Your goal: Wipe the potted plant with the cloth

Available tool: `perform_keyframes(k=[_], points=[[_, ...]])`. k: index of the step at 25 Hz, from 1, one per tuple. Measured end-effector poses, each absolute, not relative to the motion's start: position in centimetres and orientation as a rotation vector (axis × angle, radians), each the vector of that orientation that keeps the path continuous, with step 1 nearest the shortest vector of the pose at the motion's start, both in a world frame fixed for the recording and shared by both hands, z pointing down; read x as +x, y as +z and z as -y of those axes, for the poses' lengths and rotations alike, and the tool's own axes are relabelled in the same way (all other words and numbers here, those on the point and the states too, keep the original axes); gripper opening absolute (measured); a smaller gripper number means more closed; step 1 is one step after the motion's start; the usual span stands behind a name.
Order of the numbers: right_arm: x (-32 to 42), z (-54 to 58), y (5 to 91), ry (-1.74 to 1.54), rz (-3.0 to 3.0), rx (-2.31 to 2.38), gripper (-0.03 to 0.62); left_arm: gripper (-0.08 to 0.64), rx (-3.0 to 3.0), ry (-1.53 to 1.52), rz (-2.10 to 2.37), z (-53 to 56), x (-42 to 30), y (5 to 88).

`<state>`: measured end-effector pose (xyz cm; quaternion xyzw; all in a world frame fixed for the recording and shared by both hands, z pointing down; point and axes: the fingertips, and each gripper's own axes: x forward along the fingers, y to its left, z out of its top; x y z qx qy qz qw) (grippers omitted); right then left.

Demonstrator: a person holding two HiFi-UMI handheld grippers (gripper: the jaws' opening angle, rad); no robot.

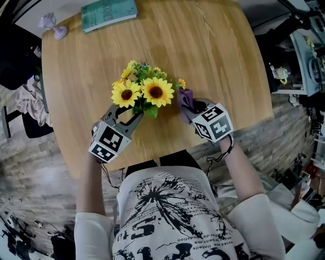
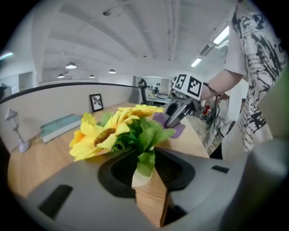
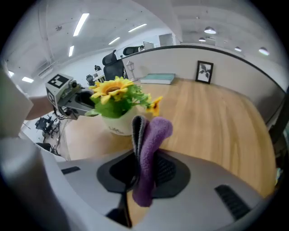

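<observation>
The potted plant point(image 1: 142, 92), yellow sunflowers with green leaves in a white pot point(image 3: 119, 124), stands mid-table towards the near edge. My left gripper point(image 1: 141, 112) reaches in from the lower left. Its jaws stand a narrow gap apart, and a green leaf point(image 2: 145, 161) hangs between the tips without being pinched. My right gripper point(image 1: 189, 109) is just right of the flowers, shut on a folded purple cloth point(image 3: 149, 144) that sticks up past its tips. The cloth point(image 1: 184, 99) is beside the blooms; contact cannot be told. Leaves hide most of the pot in the head view.
On the round wooden table point(image 1: 218, 61), a teal book point(image 1: 109, 14) lies at the far edge and a small lamp ornament point(image 1: 53, 26) stands at the far left. A framed picture point(image 3: 204, 72) stands against the partition. The person stands at the table's near edge point(image 1: 167, 152).
</observation>
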<state>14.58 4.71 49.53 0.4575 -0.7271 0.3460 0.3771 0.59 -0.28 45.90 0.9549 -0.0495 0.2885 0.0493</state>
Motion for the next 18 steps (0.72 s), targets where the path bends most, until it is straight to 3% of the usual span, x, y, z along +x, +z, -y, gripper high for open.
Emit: perform_keyframes(k=[8,18], points=[[20.7,4.9,47.8,0.619,1.889,1.004,0.083,0.11,2.687,0.797,0.626,0.0,0.0,46.9],[10.6,15.8,48.8,0.266,2.069,0.427,0.083,0.089,2.462,0.709,0.93,1.1,-1.4,47.4]])
